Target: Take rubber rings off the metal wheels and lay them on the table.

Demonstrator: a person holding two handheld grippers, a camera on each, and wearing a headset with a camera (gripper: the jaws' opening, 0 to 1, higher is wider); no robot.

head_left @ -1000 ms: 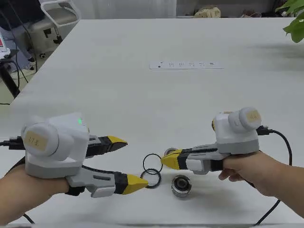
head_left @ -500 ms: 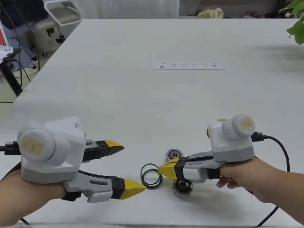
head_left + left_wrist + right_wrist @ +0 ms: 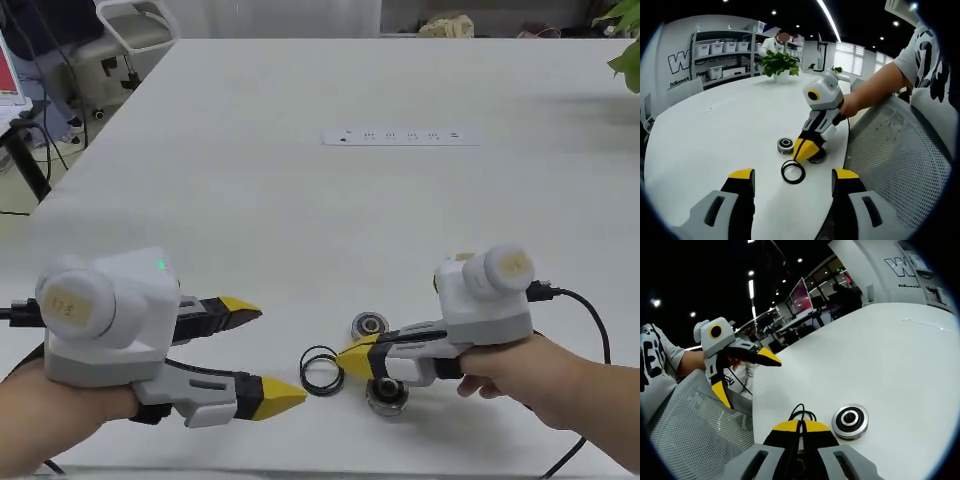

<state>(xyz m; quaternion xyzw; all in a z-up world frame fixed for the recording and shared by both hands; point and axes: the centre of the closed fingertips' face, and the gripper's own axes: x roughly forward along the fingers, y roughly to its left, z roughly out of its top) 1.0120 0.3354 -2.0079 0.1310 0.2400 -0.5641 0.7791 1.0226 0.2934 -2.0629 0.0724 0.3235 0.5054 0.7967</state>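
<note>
Head view, rubber rings: two black loops lie overlapped on the table, off any wheel.
Head view, right gripper: jaws pressed together, with the tip at the right edge of the rings.
Head view, near wheel: just right of the rings and partly under the right gripper. I cannot tell whether it is bare or ringed.
Head view, far wheel: just beyond the rings, apart from them.
Head view, left gripper: jaws spread, holding nothing, just left of the rings.
Left gripper view, left gripper: the spread jaws frame the rings, which lie flat just ahead.
Left gripper view, right gripper: tip down just behind the rings, over the near wheel.
Left gripper view, far wheel: beyond the rings, with a dark band round its rim.
Right gripper view, right gripper: jaws closed, with the rings right at the tip. I cannot tell whether an edge is nipped.
Right gripper view, far wheel: right of the rings, showing a dark outer band.
Progress: two rings look done. The far wheel's dark band is probably a ring not yet taken off, and the near wheel is uncertain.
</note>
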